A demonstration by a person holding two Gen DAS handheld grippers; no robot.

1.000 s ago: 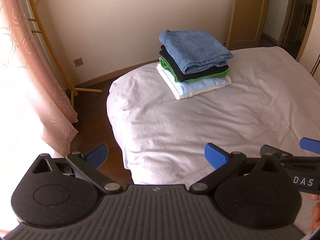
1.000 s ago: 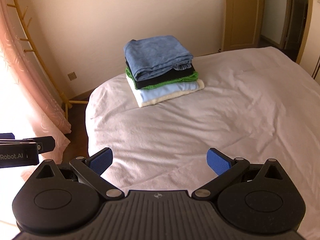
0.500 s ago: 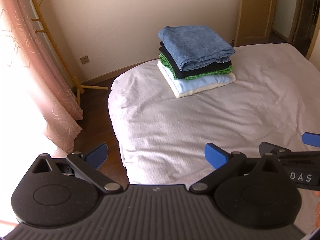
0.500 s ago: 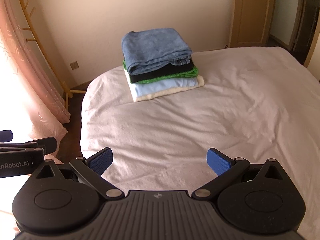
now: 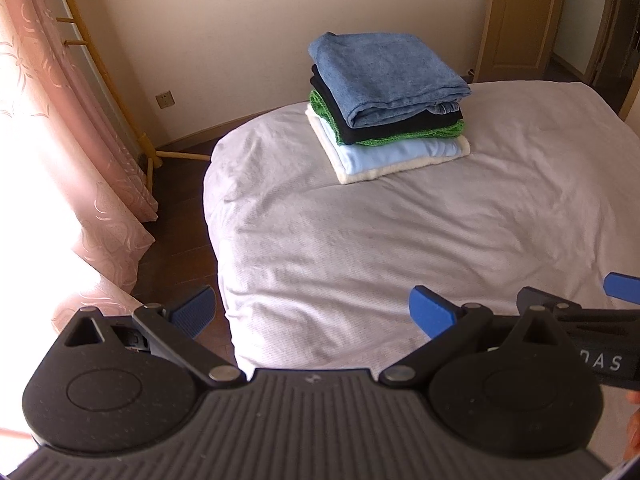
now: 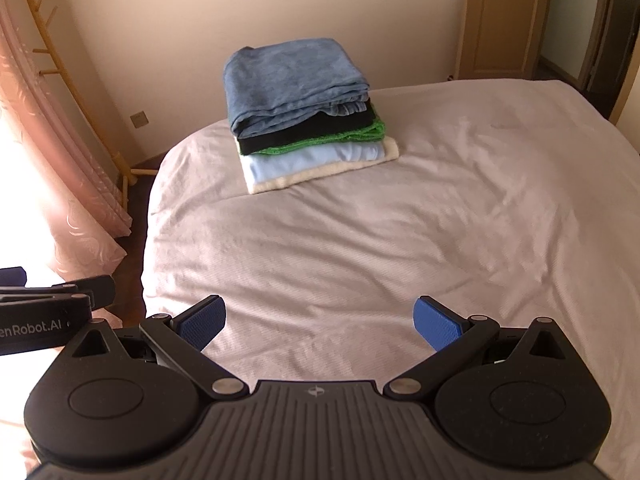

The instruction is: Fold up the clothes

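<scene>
The left tongs (image 5: pixel 312 312) and the right tongs (image 6: pixel 318 320) both gape wide and grip nothing, side by side above the near edge of the bed (image 6: pixel 360 248). Well beyond them, near the bed's far left corner, sits a stack (image 6: pixel 304 116) of folded clothes: cream, pale blue, green, black, with blue on top.

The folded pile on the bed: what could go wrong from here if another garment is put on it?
1. The pile sits close to the bed's rounded corner above the floor; a push could slide it off.
2. The layers are uneven, and the blue top garment shows loose edges at its right side; a careless placement may undo the fold.
3. Both grippers, left and right, are open and empty, so nothing steadies the pile.
</scene>
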